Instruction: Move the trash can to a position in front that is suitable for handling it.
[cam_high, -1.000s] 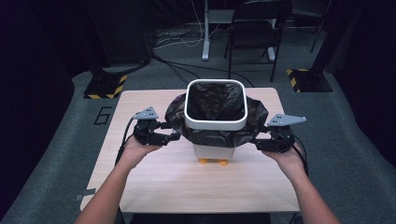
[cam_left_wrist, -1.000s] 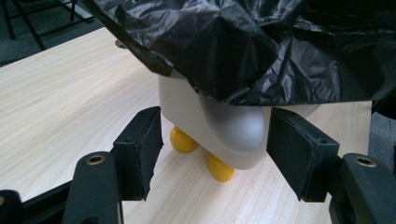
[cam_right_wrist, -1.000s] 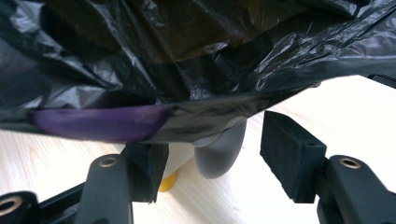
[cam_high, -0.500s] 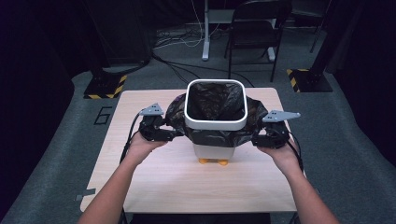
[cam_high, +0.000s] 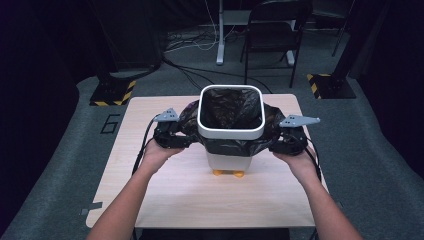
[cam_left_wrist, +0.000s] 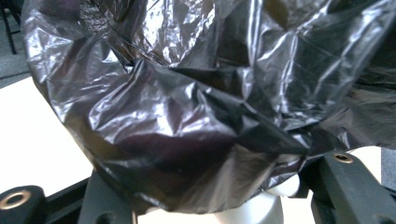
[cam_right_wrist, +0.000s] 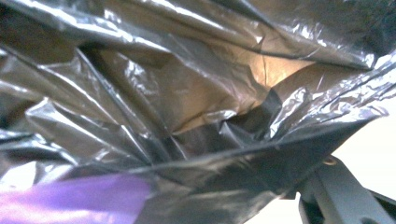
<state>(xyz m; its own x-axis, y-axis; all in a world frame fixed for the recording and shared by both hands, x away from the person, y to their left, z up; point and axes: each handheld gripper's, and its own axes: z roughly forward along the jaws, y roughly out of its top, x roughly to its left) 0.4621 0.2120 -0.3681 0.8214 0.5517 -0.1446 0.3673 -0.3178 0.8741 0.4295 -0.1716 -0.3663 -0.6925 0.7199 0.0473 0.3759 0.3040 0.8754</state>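
A white square bin (cam_high: 231, 134) on orange feet stands mid-table, lined with a black plastic bag (cam_high: 230, 105) whose edge drapes down outside the rim. My left gripper (cam_high: 184, 140) is at the bag's left overhang, my right gripper (cam_high: 276, 145) at its right overhang. In the left gripper view crumpled bag film (cam_left_wrist: 196, 116) bulges between the two wide-apart jaws, with the bin's white body (cam_left_wrist: 252, 212) below it. In the right gripper view the bag (cam_right_wrist: 187, 102) lies across the jaws and one finger (cam_right_wrist: 345, 198) shows. Both grippers' jaws have just been closing, with bag film between them.
The bin sits on a light wooden table (cam_high: 200, 200) with bare surface in front of it. A folding chair (cam_high: 275, 35), cables and yellow-black striped floor blocks (cam_high: 112, 92) lie beyond the far edge. A blurred purple band (cam_right_wrist: 70, 200) crosses the right gripper view's lower left.
Both hands have moved inward toward the bin, bringing the grippers from beside the bag's overhang onto it. The bin has stayed in place.
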